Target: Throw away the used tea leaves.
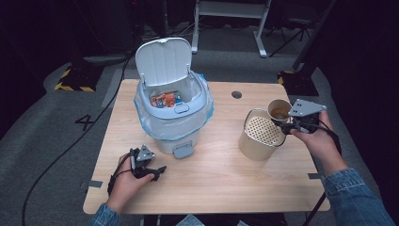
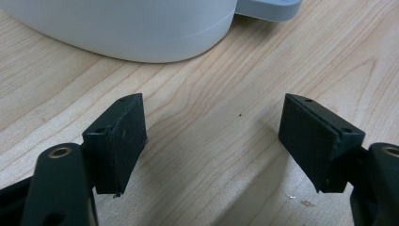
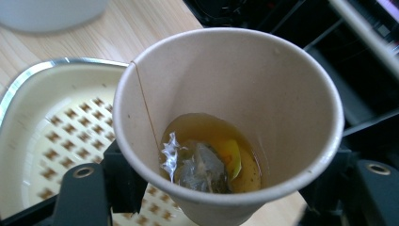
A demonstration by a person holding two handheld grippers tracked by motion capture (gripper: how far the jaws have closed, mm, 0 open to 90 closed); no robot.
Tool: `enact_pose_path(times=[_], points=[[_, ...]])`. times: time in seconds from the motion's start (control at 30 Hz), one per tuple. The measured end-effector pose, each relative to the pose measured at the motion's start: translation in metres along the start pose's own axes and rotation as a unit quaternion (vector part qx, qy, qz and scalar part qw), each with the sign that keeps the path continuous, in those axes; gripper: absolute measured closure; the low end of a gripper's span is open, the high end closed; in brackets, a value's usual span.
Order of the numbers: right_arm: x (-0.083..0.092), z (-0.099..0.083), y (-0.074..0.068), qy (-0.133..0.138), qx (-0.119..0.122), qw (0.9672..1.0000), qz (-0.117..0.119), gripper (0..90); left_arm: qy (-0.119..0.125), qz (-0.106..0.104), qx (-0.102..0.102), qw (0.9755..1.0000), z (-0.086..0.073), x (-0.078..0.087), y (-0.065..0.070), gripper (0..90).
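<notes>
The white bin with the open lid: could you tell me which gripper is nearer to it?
Left. The left gripper rests on the table just in front of the bin; the right gripper holds the paper cup across the table.

Matt paper cup (image 3: 263, 94); glossy plastic bin (image 1: 172, 101); smooth wood-grain table (image 1: 221, 174); matt blk tool pads (image 2: 122, 136).

Paper cup (image 3: 226, 117) hides the right tool's pads.

a white "4" is showing on the grey floor (image 1: 51, 141) left of the table, while print on the orange packet (image 1: 165, 99) in the bin is staying unreadable.
</notes>
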State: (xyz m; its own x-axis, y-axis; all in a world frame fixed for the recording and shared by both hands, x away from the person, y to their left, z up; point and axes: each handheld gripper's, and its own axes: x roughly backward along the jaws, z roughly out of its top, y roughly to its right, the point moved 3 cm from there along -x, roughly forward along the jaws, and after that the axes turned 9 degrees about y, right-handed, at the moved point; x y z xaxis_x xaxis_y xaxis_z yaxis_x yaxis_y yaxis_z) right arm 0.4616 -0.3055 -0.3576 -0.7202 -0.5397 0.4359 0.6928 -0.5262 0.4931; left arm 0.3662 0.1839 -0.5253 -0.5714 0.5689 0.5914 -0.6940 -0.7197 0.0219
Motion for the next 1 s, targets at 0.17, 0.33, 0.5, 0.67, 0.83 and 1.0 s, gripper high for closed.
enact_pose_path(times=[0.17, 0.33, 0.5, 0.67, 0.83, 1.0], points=[[0.003, 0.004, -0.002, -0.015, 0.076, 0.9968, -0.022, 31.1, 0.000, 0.000, 0.000, 1.0000, 0.000, 0.000, 0.000, 24.1], [0.003, 0.005, -0.005, -0.031, 0.134, 0.9899, -0.034, 31.3, 0.000, 0.000, 0.000, 1.0000, 0.000, 0.000, 0.000, 24.2], [0.004, 0.007, -0.008, -0.050, 0.196, 0.9781, -0.051, 31.5, 0.000, 0.000, 0.000, 1.0000, 0.000, 0.000, 0.000, 24.2], [0.004, 0.008, -0.013, -0.068, 0.255, 0.9625, -0.065, 31.9, 0.000, 0.000, 0.000, 1.0000, 0.000, 0.000, 0.000, 24.2], [0.003, 0.010, -0.017, -0.086, 0.305, 0.9454, -0.075, 32.0, 0.000, 0.001, 0.000, 1.0000, 0.000, 0.000, 0.000, 24.2], [0.001, 0.011, -0.023, -0.114, 0.373, 0.9160, -0.093, 32.2, 0.000, 0.001, 0.001, 1.0000, 0.000, 0.000, 0.000, 24.2]])
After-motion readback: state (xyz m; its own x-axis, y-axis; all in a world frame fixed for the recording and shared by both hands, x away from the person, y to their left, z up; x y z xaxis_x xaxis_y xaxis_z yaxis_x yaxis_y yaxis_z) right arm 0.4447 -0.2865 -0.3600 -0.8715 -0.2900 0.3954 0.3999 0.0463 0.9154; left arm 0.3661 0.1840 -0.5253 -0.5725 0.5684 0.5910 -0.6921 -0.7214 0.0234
